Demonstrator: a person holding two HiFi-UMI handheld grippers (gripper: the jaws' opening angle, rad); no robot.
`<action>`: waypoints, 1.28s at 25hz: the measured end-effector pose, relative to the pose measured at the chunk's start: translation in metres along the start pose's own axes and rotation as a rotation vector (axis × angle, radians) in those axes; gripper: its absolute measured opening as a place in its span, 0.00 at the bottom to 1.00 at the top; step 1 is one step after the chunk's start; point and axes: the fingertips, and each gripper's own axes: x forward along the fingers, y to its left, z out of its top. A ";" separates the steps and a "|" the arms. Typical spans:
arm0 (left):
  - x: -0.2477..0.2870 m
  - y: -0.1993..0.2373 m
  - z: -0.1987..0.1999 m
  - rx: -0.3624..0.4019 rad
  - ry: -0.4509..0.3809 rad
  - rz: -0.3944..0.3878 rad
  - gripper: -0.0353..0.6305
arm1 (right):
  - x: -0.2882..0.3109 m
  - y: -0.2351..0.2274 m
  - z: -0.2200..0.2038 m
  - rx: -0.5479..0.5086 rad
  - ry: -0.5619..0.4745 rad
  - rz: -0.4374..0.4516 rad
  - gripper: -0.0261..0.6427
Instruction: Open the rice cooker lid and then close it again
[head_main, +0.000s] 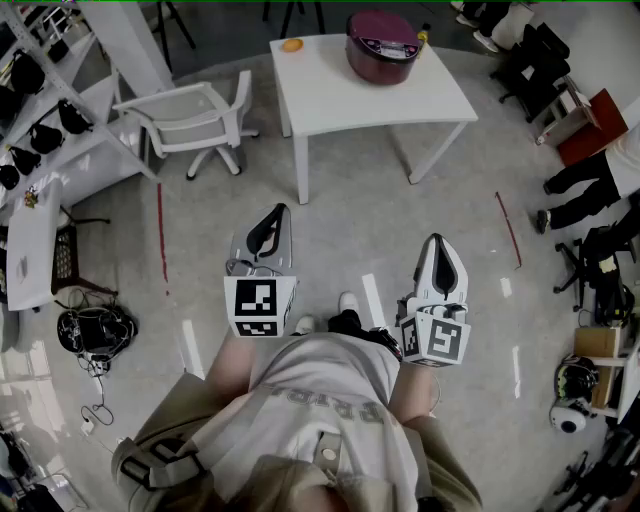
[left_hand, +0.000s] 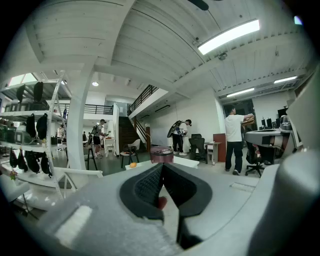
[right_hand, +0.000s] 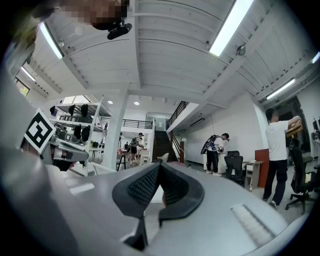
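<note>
So: left gripper (head_main: 279, 214) pinched tight, nothing between its jaws; right gripper (head_main: 437, 243) likewise, empty. Both are held out in front of the person, pointing toward the white table (head_main: 330, 105) across the floor. Rice cooker (head_main: 382, 45) sits on the table's far right part, lid down, well apart from both grippers. Small orange object (head_main: 291, 45) at the far left corner. By my reading nothing is started: approach, opening and closing all remain.

Open floor (head_main: 340, 240) reaches the counter (head_main: 340, 100), bare in front of the rice cooker (head_main: 385, 45); a white chair (head_main: 197, 112) flanks its left.
</note>
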 end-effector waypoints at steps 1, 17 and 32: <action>0.000 0.000 -0.001 0.000 0.001 0.001 0.06 | 0.000 0.000 0.000 -0.002 0.000 0.000 0.04; 0.012 0.001 -0.006 0.006 0.026 0.011 0.06 | 0.010 -0.002 -0.005 -0.027 0.012 0.018 0.04; 0.059 -0.018 0.008 0.029 0.017 0.020 0.20 | 0.042 -0.059 -0.018 0.155 -0.006 0.066 0.24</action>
